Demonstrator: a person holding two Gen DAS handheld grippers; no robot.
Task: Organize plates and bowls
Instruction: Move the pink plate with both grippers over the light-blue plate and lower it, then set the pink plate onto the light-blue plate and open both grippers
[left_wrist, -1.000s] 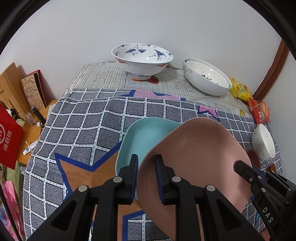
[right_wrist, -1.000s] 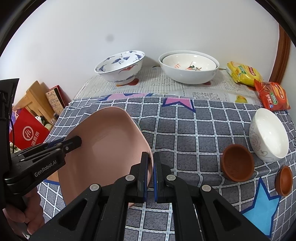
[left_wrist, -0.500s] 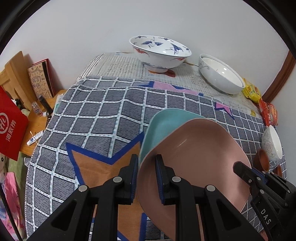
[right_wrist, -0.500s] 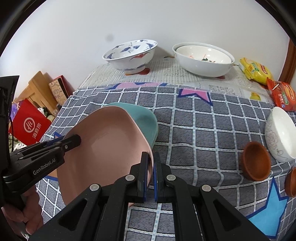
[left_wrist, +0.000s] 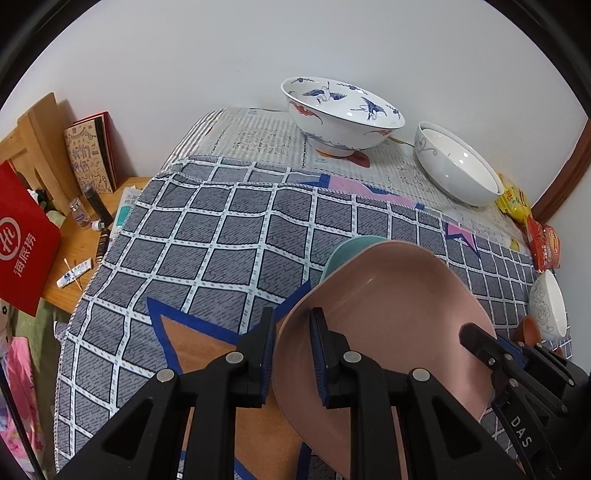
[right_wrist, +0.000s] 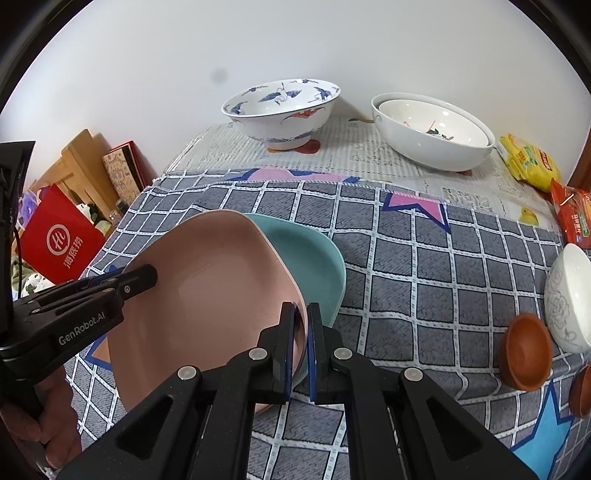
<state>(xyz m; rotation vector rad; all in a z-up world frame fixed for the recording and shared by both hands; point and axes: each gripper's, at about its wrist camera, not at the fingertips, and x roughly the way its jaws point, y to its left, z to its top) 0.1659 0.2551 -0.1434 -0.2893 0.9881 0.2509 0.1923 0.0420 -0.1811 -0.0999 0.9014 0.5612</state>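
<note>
Both grippers hold a pink plate (left_wrist: 391, 317) by opposite rims, tilted, above a teal plate (right_wrist: 306, 254) lying on the checked cloth. My left gripper (left_wrist: 291, 354) is shut on the pink plate's left rim. My right gripper (right_wrist: 301, 347) is shut on its right rim; the pink plate (right_wrist: 207, 288) covers most of the teal one. In the left wrist view only a sliver of the teal plate (left_wrist: 347, 251) shows. A blue-crane bowl (right_wrist: 280, 107) and a white bowl stack (right_wrist: 436, 129) stand at the back.
A small white bowl (right_wrist: 569, 299) and two brown clay cups (right_wrist: 524, 350) sit at the right. Snack packets (right_wrist: 532, 162) lie at the back right. A wooden side table (left_wrist: 74, 240) with a red bag, book and small items stands left of the table edge.
Both grippers have carried the pink plate left and lower over the teal plate, so it now covers more of it. The grips are unchanged.
</note>
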